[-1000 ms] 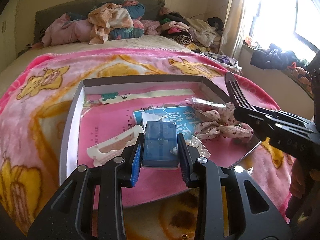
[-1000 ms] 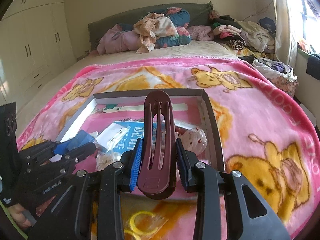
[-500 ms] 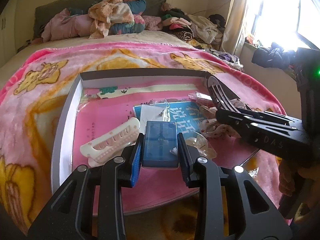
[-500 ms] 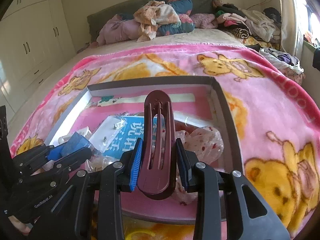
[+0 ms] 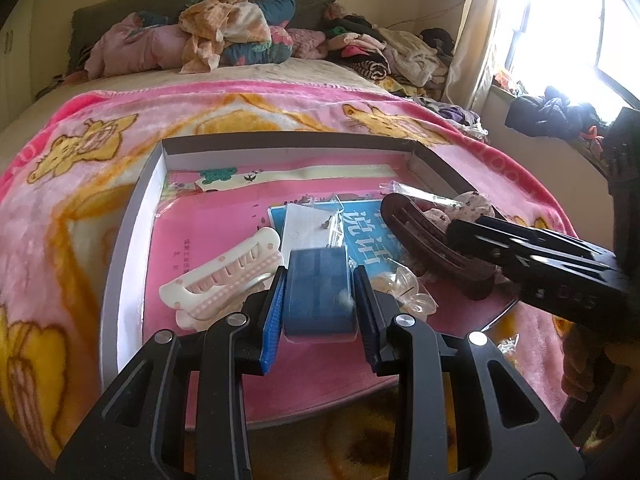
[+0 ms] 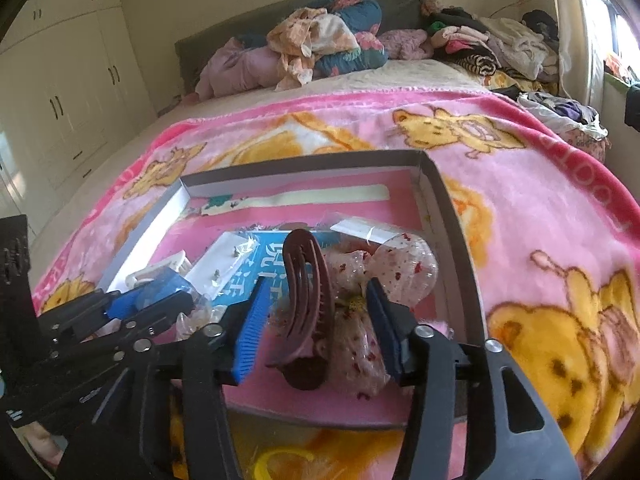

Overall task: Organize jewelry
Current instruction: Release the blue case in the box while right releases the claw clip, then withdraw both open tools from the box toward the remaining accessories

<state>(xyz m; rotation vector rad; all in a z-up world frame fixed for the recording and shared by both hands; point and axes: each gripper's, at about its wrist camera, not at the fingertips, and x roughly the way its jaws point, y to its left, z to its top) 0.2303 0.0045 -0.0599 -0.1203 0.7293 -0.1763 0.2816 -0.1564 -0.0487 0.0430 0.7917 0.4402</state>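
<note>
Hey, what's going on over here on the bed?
A person is sorting hair accessories into a shallow box on the pink blanket. The left gripper is shut on a small blue case. The right gripper has just been opening, and the maroon hair clip lies between its fingers in the box.

I see a fuzzy fleece blanket [image 6: 540, 208], a matt cardboard tray [image 6: 448, 208], a smooth maroon plastic hair clip [image 6: 308, 304], a translucent blue plastic box [image 5: 318, 284], glossy cream plastic on another clip [image 5: 224, 276], and crinkly clear wrap around speckled cloth [image 6: 404, 272].
</note>
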